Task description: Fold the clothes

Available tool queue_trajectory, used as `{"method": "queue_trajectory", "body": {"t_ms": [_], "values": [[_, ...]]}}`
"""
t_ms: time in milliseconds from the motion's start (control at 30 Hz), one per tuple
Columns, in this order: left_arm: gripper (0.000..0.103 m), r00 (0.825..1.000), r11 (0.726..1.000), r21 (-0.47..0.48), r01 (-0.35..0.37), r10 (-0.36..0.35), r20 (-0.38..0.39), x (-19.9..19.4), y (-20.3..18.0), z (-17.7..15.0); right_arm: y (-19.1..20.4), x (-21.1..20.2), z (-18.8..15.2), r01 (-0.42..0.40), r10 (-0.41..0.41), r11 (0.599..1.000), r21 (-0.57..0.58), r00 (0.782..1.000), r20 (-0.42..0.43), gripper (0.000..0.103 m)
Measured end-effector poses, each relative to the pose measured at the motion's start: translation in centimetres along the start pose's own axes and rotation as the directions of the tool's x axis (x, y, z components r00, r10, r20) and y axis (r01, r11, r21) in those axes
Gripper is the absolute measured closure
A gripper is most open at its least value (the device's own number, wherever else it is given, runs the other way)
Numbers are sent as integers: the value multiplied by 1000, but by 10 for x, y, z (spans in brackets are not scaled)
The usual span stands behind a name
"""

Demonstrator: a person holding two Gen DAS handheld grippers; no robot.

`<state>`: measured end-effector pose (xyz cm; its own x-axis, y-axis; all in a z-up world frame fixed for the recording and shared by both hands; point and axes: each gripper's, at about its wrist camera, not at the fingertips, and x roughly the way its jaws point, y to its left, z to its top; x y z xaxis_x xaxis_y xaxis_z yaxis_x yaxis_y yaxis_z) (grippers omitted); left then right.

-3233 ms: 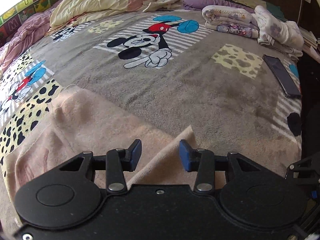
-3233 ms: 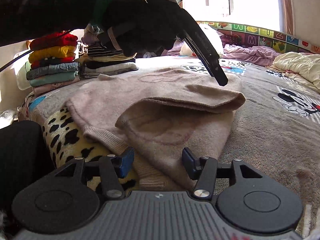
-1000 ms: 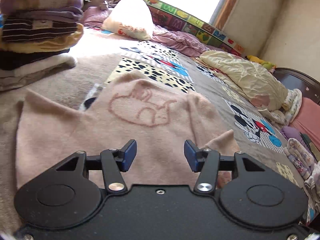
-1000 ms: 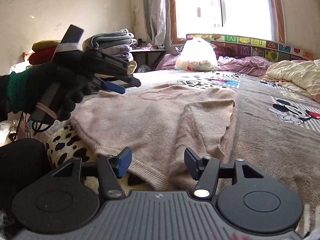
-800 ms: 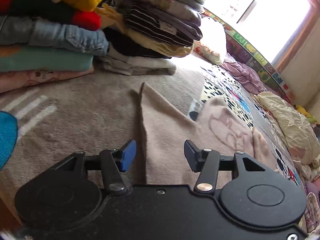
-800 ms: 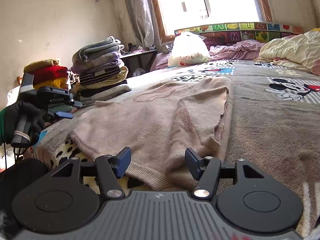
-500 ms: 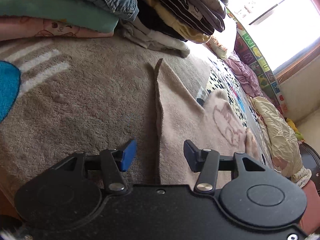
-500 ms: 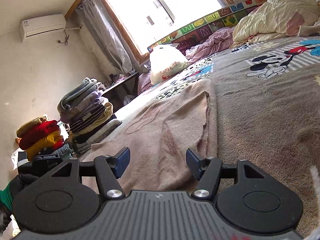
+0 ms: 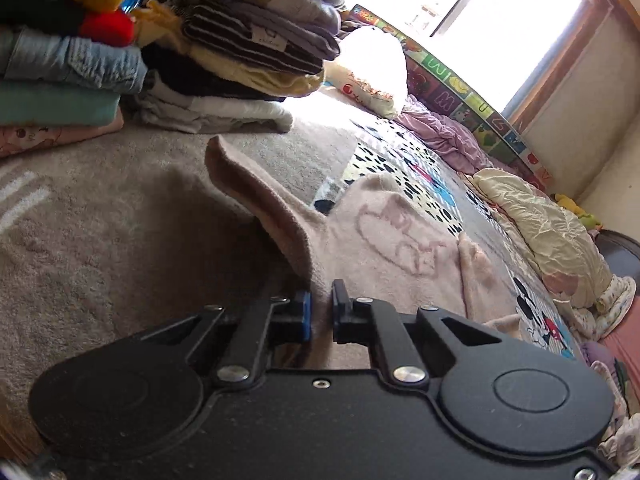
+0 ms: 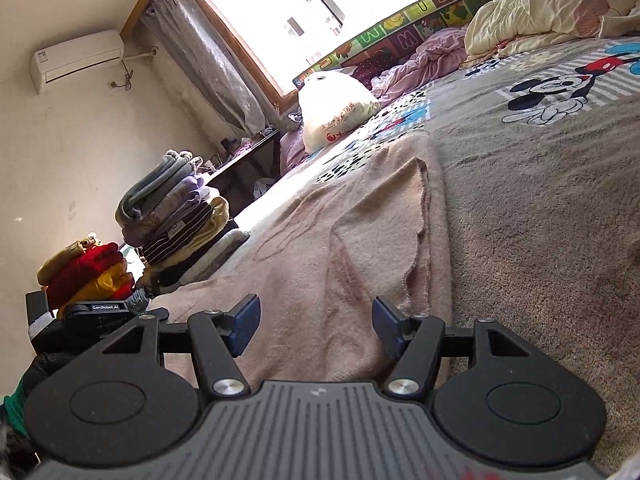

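Note:
A pale pink sweater (image 9: 400,240) with a faint drawn figure lies spread on the grey cartoon blanket (image 9: 100,216). My left gripper (image 9: 319,312) is shut on the sweater's left edge, which rises in a raised fold (image 9: 256,196) off the blanket. In the right wrist view the same pink sweater (image 10: 340,248) lies flat with one sleeve folded over its body. My right gripper (image 10: 316,320) stands open just above its near hem, nothing between the fingers. The left gripper's body (image 10: 100,312) and a gloved hand show at the far left of that view.
Two stacks of folded clothes (image 9: 120,44) stand at the blanket's left edge, also seen as folded stacks (image 10: 176,216). A white plastic bag (image 10: 336,100), a purple sheet (image 9: 444,132) and a cream quilt (image 10: 552,4) lie near the window. Grey blanket (image 10: 540,200) stretches to the right.
My left gripper has closed on the sweater's left edge and lifted it off the blanket. The right gripper stays open and has tilted a little over the hem.

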<state>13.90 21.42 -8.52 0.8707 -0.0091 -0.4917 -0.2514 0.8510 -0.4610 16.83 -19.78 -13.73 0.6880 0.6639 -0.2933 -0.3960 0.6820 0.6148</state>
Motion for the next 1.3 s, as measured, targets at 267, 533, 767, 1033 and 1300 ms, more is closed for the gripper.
{"method": "queue_trajectory", "body": {"t_ms": [267,533,767,1033,1300], "values": [[96,999,849,528,15,-40,36,-2,-116,-34,-11,-1,5,-27,27,997,66,1000,3,41],[97,994,574,814,83,-104,-28,18,-164,-90,-23,-5,7,-34,33,992,121,999,5,41],[97,987,542,827,151,-125,-98,29,-186,-115,-31,-5,6,-57,55,979,197,998,18,40],[97,979,585,785,205,-122,-165,41,-186,-122,-39,-4,5,-65,60,968,244,998,26,40],[98,965,709,655,262,-194,-176,36,-189,-103,-40,-4,5,-90,80,961,260,996,47,39]]}}
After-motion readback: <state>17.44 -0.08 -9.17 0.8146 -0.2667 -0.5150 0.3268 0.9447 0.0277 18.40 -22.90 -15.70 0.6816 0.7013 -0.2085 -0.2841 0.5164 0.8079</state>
